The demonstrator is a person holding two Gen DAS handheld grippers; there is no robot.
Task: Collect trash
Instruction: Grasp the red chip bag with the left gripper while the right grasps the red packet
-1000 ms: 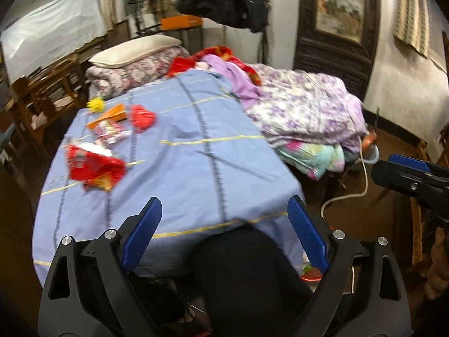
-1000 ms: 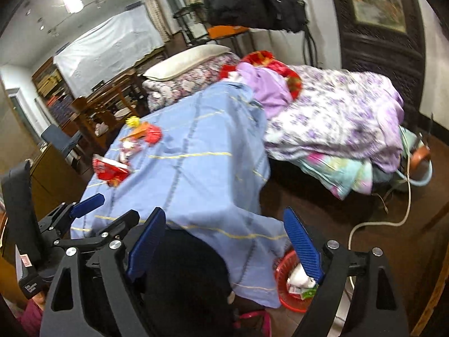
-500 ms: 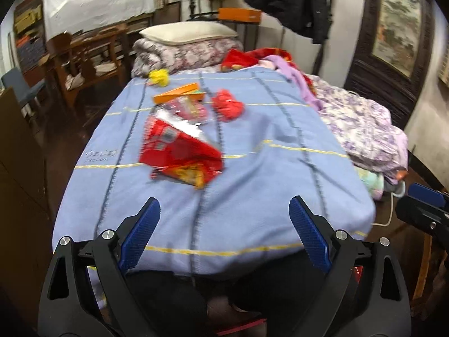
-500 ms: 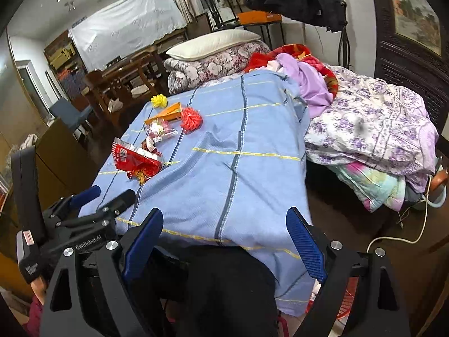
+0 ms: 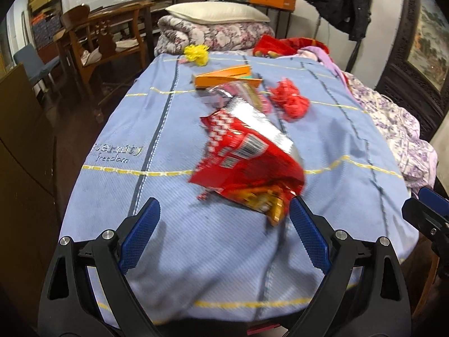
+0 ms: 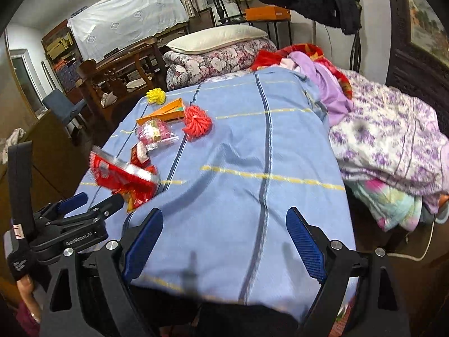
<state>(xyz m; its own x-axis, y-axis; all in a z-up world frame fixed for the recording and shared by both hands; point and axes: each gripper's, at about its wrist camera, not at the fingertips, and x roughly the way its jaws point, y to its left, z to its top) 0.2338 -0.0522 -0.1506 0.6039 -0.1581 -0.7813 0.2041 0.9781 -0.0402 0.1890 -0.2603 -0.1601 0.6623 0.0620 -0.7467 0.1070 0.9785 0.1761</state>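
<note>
A crumpled red snack bag (image 5: 247, 157) lies on the blue bedspread (image 5: 157, 129), just ahead of my open, empty left gripper (image 5: 224, 224). Behind it lie a clear wrapper (image 5: 238, 92), an orange carton (image 5: 224, 77), a red pompom (image 5: 290, 101) and a yellow pompom (image 5: 196, 53). In the right wrist view the bag (image 6: 123, 177) sits left of my open, empty right gripper (image 6: 224, 236), with the left gripper (image 6: 87, 205) right by it, and the carton (image 6: 165, 111), the wrapper (image 6: 155, 133), the red pompom (image 6: 196, 122) and the yellow pompom (image 6: 155, 95) behind.
Folded floral quilts (image 6: 393, 129) and purple clothes (image 6: 328, 84) pile on the bed's right side. A pillow on a rolled quilt (image 5: 216, 22) lies at the head. Wooden chairs (image 5: 95, 45) and a cabinet (image 5: 25, 151) stand left. The right gripper's tip (image 5: 429, 210) shows at the right edge.
Both grippers have moved forward over the bed. The left one swung left and closed in on the red snack bag, which now sits just in front of its fingers.
</note>
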